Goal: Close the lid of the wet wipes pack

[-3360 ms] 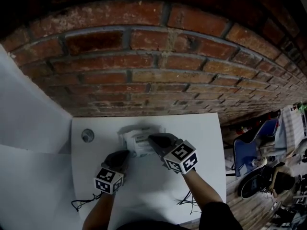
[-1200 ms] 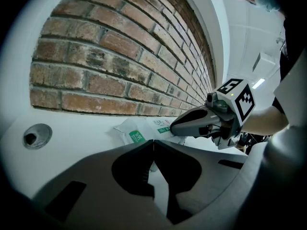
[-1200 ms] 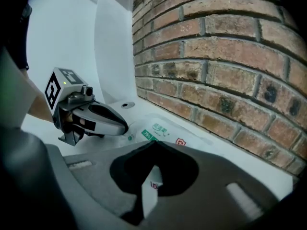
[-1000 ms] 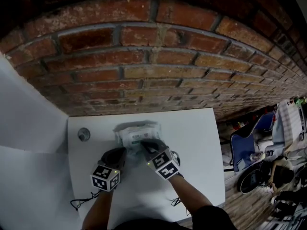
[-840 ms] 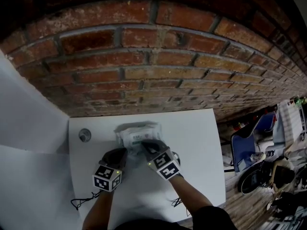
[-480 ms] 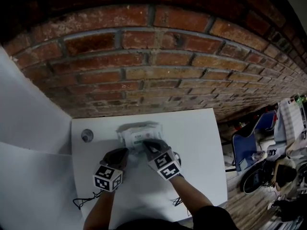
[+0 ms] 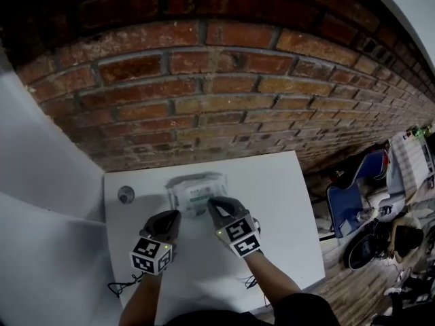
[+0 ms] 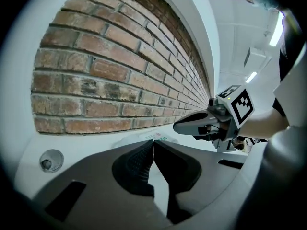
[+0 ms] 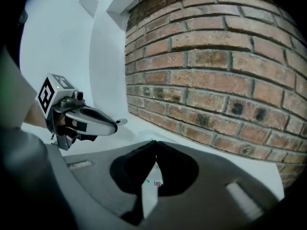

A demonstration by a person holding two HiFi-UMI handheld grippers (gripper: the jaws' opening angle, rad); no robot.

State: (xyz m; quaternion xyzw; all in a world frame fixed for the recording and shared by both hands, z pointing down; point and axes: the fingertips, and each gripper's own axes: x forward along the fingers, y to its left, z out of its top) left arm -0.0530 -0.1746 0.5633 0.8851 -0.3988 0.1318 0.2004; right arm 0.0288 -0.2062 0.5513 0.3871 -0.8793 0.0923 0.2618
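The wet wipes pack point(image 7: 194, 193) is a white soft pack with green print, lying flat on the white table point(image 7: 285, 216) near the brick wall; its lid looks flat. My left gripper point(image 7: 171, 217) is shut, its tips just short of the pack's near left corner. My right gripper point(image 7: 213, 204) is shut too, tips over the pack's near edge. In the left gripper view the pack point(image 8: 148, 137) peeks above the closed left gripper point(image 8: 153, 143) and the right gripper point(image 8: 180, 127) hovers at the right. In the right gripper view the pack point(image 9: 154, 182) shows beneath the shut right gripper point(image 9: 156, 143).
A round metal fitting point(image 7: 126, 195) is set in the table's far left corner. The brick wall point(image 7: 204, 94) rises right behind the pack. Black cables point(image 7: 121, 287) hang over the table's near edge. Chairs and clutter point(image 7: 367, 216) stand on the floor to the right.
The right gripper has drawn back toward me from on top of the pack to its near edge. The left gripper has hardly moved. The pack stays in place.
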